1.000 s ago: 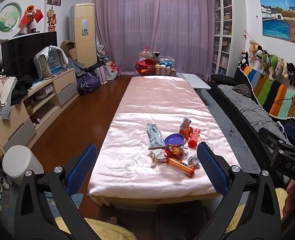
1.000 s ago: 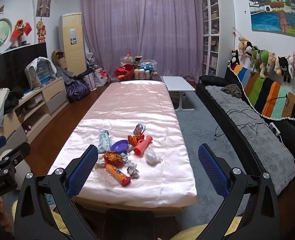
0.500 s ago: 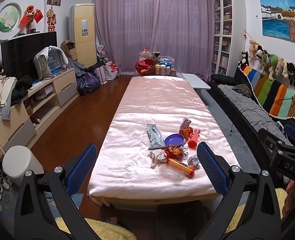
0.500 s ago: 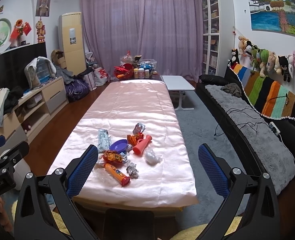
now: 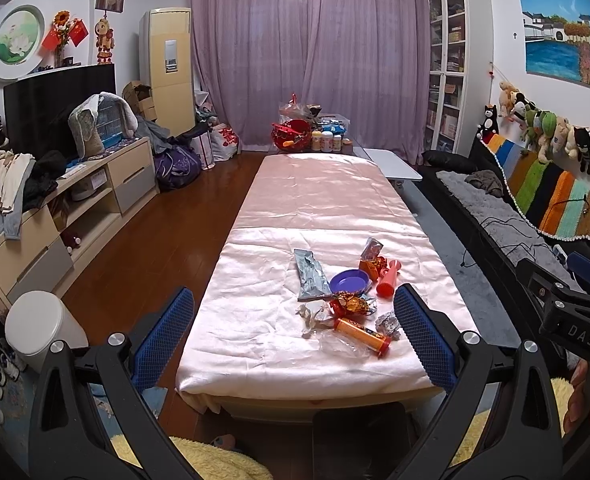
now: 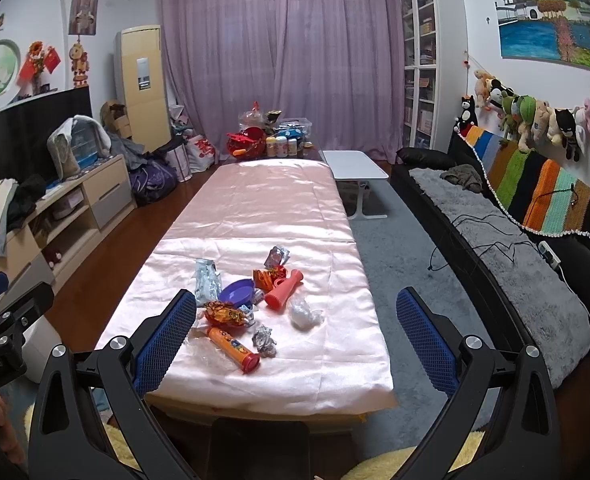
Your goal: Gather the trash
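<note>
I hold both grippers, left (image 5: pixel 293 338) and right (image 6: pixel 295 338), spread wide and empty. Ahead of both, the orange tube (image 5: pixel 361 336) lies on the table (image 5: pixel 255 320), red cap toward me, slanting rightward.

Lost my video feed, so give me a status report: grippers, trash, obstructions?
Left gripper open, empty. Right gripper open, empty. Trash pile untouched on pink cloth, white bin on floor left. Nothing blocking.

one purple bowl (image 6: pixel 237 293), two foil balls (image 6: pixel 264 341)
</note>
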`<state>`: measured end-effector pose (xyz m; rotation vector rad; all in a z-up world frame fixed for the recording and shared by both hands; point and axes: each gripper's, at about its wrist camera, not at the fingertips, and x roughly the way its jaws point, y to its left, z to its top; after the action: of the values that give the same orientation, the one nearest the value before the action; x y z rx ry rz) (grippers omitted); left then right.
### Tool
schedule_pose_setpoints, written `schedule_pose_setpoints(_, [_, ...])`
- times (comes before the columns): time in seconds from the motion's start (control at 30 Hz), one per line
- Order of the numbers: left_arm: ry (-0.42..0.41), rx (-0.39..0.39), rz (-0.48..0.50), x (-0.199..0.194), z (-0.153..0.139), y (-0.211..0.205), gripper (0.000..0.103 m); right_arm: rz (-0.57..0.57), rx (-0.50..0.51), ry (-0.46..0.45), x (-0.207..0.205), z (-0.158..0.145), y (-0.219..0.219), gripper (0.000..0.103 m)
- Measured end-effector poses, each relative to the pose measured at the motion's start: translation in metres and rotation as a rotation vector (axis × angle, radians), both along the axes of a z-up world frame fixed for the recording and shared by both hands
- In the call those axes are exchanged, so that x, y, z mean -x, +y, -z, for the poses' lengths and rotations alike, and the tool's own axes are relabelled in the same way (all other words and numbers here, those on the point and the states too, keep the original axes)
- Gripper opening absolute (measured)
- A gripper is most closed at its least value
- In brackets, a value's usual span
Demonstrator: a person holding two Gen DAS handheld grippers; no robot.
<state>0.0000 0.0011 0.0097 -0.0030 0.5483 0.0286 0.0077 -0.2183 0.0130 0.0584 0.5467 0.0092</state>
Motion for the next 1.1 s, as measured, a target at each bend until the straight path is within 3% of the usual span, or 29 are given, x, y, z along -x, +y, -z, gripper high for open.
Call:
schedule_pose_setpoints(0.37, [0.003, 0.0, -0.004, 0.0, 0.001, 0.0, 0.095, 0.004, -0.004, 0.0, -0.001, 0.0, -0.001, 0.1])
schedule_pose_setpoints(0.73, [0.01, -0.006, -0.009, -0.009, 0.012, 0.002, 0.095, 0.009, 0.024, -0.057, -0.011, 0.005, 0.001, 0.1])
schedule_pose_setpoints(0.83, [0.036, 0.006, -0.009, -0.02, 0.022, 0.006, 0.095, -0.063, -0.011, -0.071, -0.017, 0.014, 0.002, 0.1])
schedule_pose_setpoints(1.1, [0.114, 0.021, 0.001, -0.05, 0.059, 0.009, 0.095, -0.084, -0.01, 0.034, -0.05, 0.049, 0.001, 0.1])
